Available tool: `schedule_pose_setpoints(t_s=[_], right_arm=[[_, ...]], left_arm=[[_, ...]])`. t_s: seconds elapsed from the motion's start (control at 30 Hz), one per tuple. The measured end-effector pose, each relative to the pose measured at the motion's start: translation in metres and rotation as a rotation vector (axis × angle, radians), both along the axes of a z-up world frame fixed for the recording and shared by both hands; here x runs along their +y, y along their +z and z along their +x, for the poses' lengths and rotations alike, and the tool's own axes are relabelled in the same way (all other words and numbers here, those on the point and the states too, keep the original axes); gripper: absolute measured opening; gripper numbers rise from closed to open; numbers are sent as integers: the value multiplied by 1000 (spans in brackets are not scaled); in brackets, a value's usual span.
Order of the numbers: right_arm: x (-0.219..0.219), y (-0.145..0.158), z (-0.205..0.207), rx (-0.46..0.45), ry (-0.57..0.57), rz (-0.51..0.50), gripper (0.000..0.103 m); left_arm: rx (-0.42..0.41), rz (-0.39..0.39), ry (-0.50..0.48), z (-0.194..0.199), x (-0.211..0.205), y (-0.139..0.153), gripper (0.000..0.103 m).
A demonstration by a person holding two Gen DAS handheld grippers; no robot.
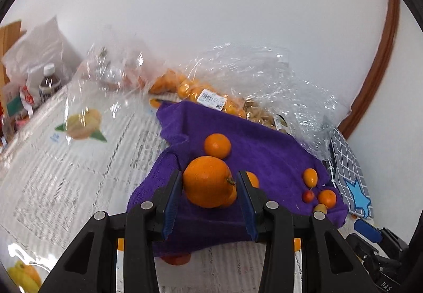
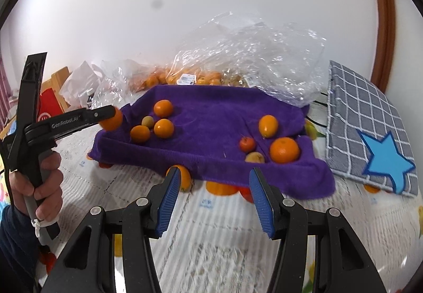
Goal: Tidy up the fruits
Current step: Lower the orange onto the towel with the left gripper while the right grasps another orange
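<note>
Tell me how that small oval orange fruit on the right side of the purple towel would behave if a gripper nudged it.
The small oval fruit looks smooth and rounded, so it would probably roll, likely wobbling off line given its oval shape. It lies on the soft purple towel, whose pile and folds would likely slow it. Its glossy skin may slip between hard pads.

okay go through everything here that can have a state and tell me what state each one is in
left gripper: shut on an orange, held above the cloth
right gripper: open, empty
purple cloth: spread out, rumpled, fruit lying loose on it
clear plastic bag: crumpled, open
dark bottle: upright, capped
</note>
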State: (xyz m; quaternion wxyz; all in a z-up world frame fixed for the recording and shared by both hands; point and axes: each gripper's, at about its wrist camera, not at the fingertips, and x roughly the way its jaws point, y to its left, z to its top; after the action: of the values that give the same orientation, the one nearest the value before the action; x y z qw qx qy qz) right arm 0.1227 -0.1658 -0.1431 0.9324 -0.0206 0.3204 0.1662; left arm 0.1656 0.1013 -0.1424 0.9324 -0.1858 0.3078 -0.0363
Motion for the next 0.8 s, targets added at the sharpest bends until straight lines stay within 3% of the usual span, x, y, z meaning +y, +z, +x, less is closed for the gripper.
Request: schedule_pose_setpoints(t_s=[0.33, 0.67, 0.8], right_arm=[[12, -17, 30, 39, 66, 48, 54], [23, -27, 36, 70, 83, 66, 54], [27, -28, 35, 75, 110, 69, 54]], left_arm=[[-67, -12, -22, -7, 1, 6, 37], [17, -50, -63, -3, 1, -7, 37], [25, -110, -47, -4, 15, -10, 37]])
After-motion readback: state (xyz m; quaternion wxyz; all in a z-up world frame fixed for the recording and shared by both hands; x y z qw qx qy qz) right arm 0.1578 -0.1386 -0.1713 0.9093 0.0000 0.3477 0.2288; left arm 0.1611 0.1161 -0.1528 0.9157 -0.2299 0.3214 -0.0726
